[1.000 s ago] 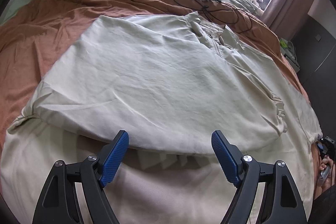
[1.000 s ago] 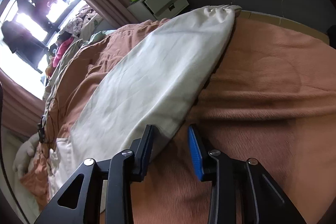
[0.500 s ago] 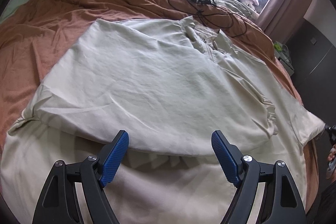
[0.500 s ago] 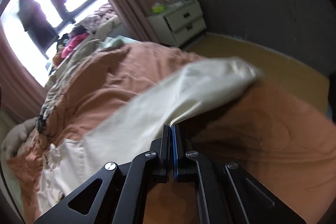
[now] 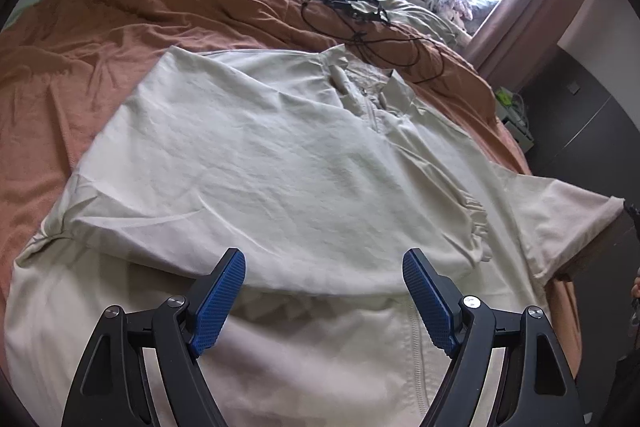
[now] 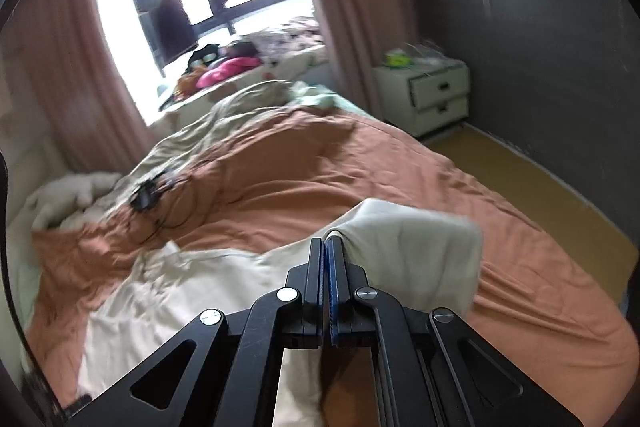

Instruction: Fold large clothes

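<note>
A large cream shirt (image 5: pixel 280 167) lies on the brown bedspread (image 5: pixel 80 67), its left side folded over the body. My left gripper (image 5: pixel 324 299) is open and empty, just above the shirt's near part. My right gripper (image 6: pixel 325 247) is shut on the shirt's right sleeve (image 6: pixel 416 251) and holds it lifted above the bed. In the left wrist view that sleeve (image 5: pixel 572 211) is stretched out to the right. The rest of the shirt (image 6: pixel 180 287) lies to the left in the right wrist view.
Black cables (image 5: pixel 360 15) lie on the bedspread beyond the shirt's collar. A white bedside drawer unit (image 6: pixel 432 91) stands by the dark wall. Clothes are piled at the window (image 6: pixel 224 67). Yellow floor (image 6: pixel 540 179) runs along the bed's right side.
My right gripper shut on the sleeve's edge, then lifted it up off the bed. The sleeve now stretches out to the right. My left gripper stayed open and nearly still.
</note>
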